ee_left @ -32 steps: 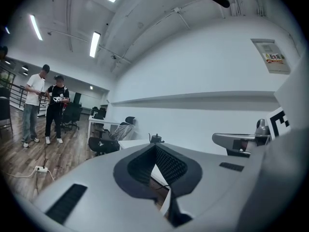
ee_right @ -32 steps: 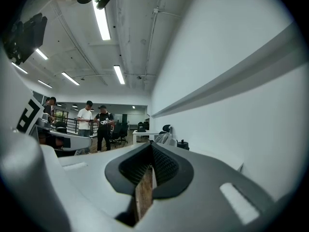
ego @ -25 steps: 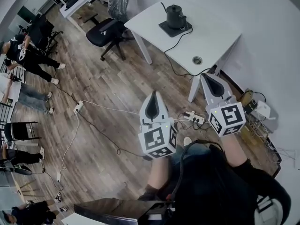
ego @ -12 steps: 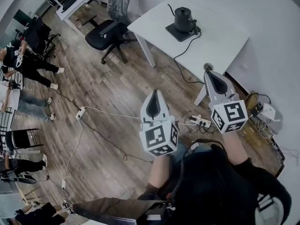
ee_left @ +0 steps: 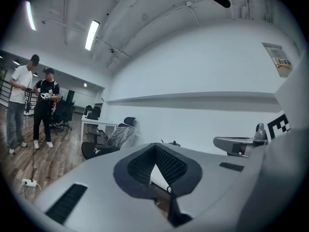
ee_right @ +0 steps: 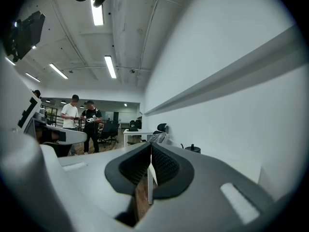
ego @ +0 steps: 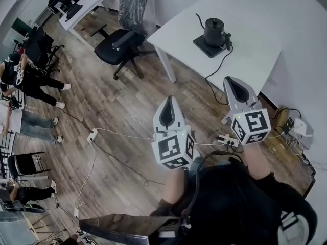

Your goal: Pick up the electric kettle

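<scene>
Two handheld grippers jut out level in front of a standing person, seen steeply from above over a wood floor. The electric kettle (ego: 213, 27), black with a thin curved spout, stands upright on its dark base (ego: 204, 43) on a white table (ego: 255, 50) by the wall. It is ahead of both grippers and well apart from them, and its cord (ego: 217, 75) trails off the table's near edge. The step in hand looks like the approach to the table. To do it well, the person would likely get the kettle within reach, spread one gripper's jaws before arriving, and come in from the handle side, opposite the spout. A straight lift should then free it from the base without dragging the cord. The left gripper (ego: 168, 105) has its jaws together, pads meeting, with nothing between them. The right gripper (ego: 231, 82) is the same — closed on itself, holding and touching nothing.
</scene>
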A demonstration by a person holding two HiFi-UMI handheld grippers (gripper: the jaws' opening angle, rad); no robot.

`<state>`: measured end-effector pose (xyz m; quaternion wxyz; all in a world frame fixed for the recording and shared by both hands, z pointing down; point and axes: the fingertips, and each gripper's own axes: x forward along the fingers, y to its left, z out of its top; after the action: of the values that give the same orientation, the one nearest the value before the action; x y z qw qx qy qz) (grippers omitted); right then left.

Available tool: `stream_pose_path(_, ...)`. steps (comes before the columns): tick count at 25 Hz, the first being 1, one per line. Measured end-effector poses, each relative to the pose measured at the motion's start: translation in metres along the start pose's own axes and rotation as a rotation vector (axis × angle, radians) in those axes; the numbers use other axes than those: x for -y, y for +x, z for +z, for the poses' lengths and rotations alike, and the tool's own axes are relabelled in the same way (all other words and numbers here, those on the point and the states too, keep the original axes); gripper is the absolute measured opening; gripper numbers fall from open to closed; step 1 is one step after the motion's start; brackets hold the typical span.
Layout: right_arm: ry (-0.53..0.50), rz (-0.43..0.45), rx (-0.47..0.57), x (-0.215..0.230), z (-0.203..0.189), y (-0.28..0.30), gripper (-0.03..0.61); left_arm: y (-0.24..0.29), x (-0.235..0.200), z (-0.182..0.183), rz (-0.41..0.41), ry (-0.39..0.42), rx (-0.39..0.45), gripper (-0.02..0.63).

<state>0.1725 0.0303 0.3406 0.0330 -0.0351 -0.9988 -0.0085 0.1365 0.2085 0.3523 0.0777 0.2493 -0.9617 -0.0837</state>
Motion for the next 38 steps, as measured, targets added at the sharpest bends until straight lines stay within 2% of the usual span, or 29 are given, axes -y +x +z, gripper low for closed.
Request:
stream_pose_path(8,-0.003,-0.004,-0.01,-0.029,-0.006,0.038,0.001,0.013,-0.052,-0.003,0.014,-0.022,-0.016,0.0)
stream_pose_path(17,-0.006,0.027,-0.037,-0.037,-0.015,0.086,0.001,0.044,-0.085,-0.006,0.044,-0.044,-0.028,0.0)
stream_pose_path(21,-0.005,0.054,-0.03,-0.038,-0.013,0.127,0.002,0.074,-0.106,-0.001,0.067,-0.043,-0.026,0.0)
stream_pose_path(29,-0.017,0.08,-0.013,-0.029,0.003,0.216,0.002,0.151,-0.14,0.031,0.084,-0.028,0.001,0.0)
stream_pose_path(38,-0.009,0.081,-0.009,-0.005,0.016,0.294,0.0,0.233,-0.154,0.056,0.065,-0.006,0.002,0.0)
